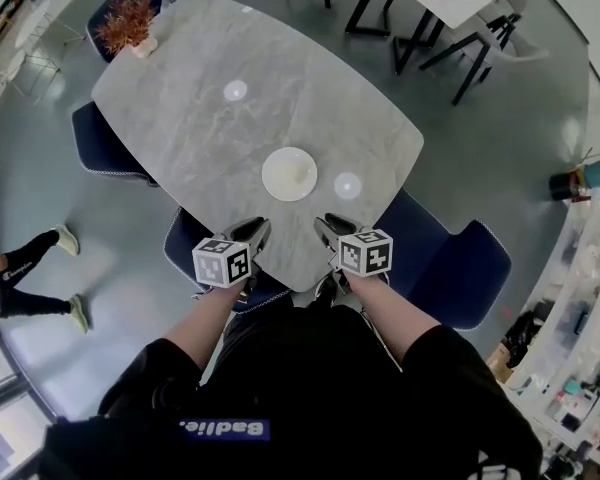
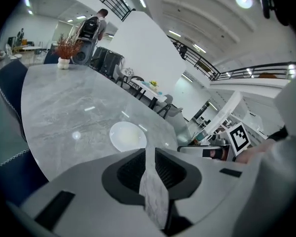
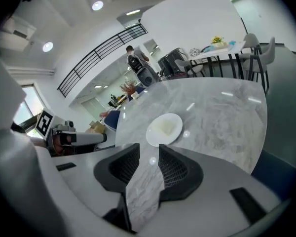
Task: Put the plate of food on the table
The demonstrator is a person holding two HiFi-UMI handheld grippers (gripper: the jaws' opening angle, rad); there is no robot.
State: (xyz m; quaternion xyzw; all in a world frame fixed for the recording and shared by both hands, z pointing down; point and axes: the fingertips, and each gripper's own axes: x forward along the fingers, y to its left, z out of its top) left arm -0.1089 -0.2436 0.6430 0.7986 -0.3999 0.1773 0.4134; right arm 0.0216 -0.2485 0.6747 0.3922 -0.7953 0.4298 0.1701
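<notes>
One plate (image 1: 289, 174) on table (image 1: 180, 118); left gripper (image 1: 254, 230), right gripper (image 1: 329, 226) empty.

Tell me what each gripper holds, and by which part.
Nothing. The left gripper and right gripper are both open and empty; the plate sits free on the table.

We see most of the table (image 1: 200, 138) bare: wide free lanes L & R of the plate (image 1: 289, 173), the only obstacle mid-top, near our edge. The plant (image 1: 127, 23) sits at the far corner, well apart. The blue chairs (image 1: 460, 268) hug the sides & near edge, blocking low approach there.
</notes>
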